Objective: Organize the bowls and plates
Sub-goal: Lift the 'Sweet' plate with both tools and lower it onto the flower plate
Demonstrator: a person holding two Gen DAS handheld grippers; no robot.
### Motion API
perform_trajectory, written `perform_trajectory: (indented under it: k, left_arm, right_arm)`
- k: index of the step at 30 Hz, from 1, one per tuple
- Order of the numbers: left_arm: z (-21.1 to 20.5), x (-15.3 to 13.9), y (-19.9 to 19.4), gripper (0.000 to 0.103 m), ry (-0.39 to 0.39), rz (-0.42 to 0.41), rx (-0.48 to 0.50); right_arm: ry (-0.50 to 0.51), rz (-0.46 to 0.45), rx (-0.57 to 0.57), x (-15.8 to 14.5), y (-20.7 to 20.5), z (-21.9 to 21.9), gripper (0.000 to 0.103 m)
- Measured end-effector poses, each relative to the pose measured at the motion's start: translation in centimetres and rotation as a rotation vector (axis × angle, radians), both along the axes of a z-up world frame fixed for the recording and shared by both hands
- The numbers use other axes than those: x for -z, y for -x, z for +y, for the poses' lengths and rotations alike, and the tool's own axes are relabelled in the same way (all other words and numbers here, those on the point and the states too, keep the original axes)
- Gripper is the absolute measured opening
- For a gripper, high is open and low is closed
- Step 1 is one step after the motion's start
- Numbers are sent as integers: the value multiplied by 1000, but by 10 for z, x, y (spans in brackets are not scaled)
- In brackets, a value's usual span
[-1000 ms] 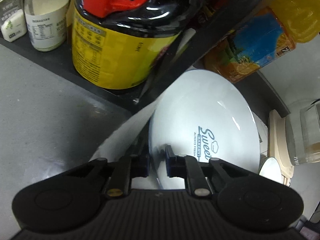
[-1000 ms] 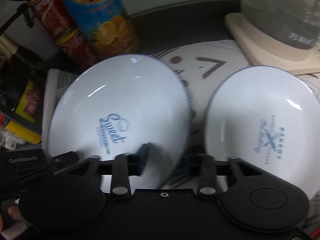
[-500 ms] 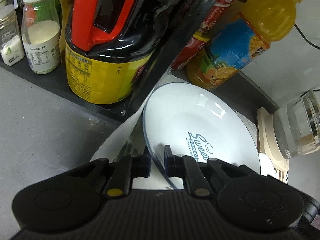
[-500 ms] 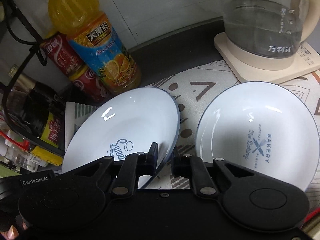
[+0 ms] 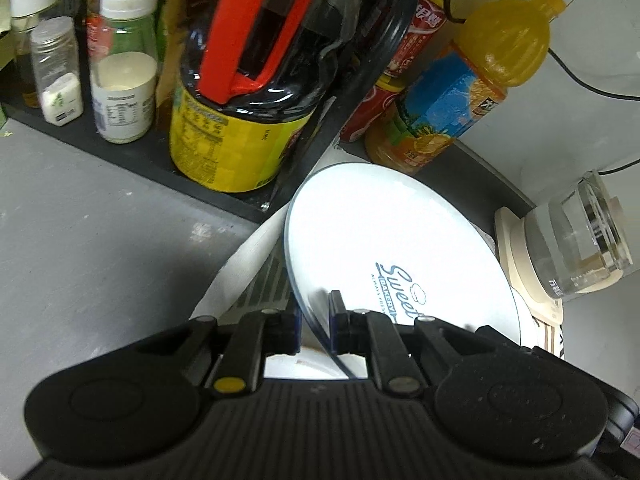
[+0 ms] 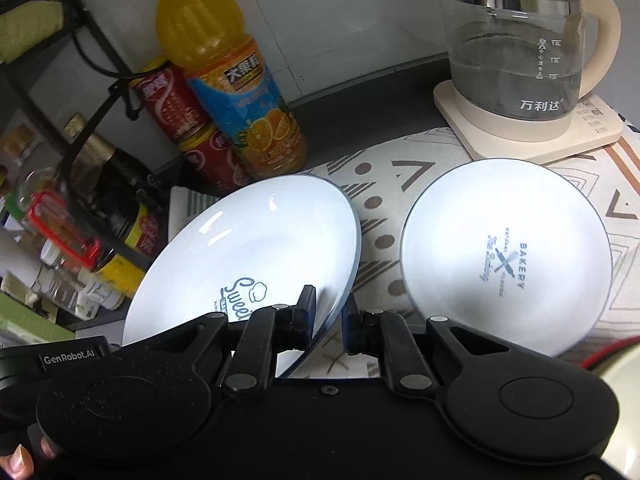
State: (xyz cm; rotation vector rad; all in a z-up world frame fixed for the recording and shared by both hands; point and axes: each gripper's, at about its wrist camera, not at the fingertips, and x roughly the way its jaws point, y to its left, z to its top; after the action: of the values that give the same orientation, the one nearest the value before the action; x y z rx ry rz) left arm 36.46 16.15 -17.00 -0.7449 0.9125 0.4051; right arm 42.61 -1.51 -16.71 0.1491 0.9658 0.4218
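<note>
On the left, the left claw (image 5: 314, 322) is clamped on the near rim of the "Sweet" plate (image 5: 384, 240), which tilts above the grey desk (image 5: 80, 240) beside a yellow-labelled jug (image 5: 240, 136). The right claw (image 6: 328, 316) grips the same "Sweet" plate (image 6: 256, 248) at its near edge, with the left claw's black body (image 6: 52, 356) just beside it. Further right, the "Bakery" plate (image 6: 506, 256) lies flat on a patterned mat (image 6: 384, 184), near a glass kettle (image 6: 516, 48). An orange juice bottle (image 6: 228, 80) stands behind the held plate.
</note>
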Motion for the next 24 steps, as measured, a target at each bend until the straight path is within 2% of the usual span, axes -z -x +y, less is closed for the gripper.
perform_trajectory:
  k: [12, 18, 24]
  left_arm:
    - [-11, -8, 56, 11, -14, 0, -6]
    - [-19, -4, 88, 11, 4, 10, -24]
    - [-29, -7, 110, 11, -9, 7, -34]
  right_arm:
    - [-20, 17, -6, 1, 55, -12, 13]
    - [-20, 11, -21, 2, 81, -16, 13]
    - [-7, -3, -36, 2, 102, -21, 13]
